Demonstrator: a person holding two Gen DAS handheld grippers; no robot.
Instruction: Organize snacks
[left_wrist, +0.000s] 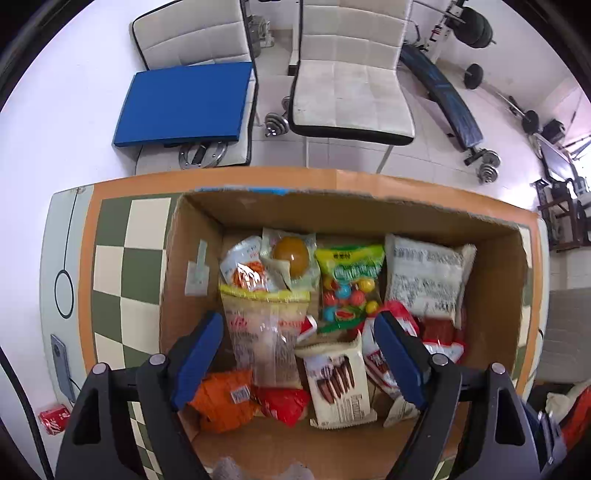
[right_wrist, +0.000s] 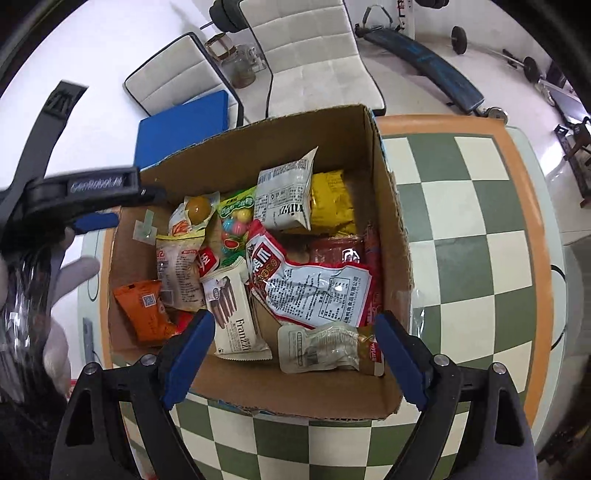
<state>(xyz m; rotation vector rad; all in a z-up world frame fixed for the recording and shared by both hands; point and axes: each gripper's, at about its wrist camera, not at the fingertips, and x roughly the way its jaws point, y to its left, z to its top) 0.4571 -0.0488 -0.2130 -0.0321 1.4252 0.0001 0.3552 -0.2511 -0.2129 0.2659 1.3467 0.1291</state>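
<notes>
Hovering both grippers over the box (right_wrist: 384, 206) on the desk (right_wrist: 476, 236), I report left gripper (left_wrist: 299, 354) and right gripper (right_wrist: 295, 354) spread wide, grasping nothing. Snacks lie heaped inside; the wafer pack (right_wrist: 232, 314) sits at my right gripper's 11 o'clock, the clear pouch (right_wrist: 325, 347) between its jaws. Risk: overlapping slippery wrappers may cause a double pick or slip.
</notes>
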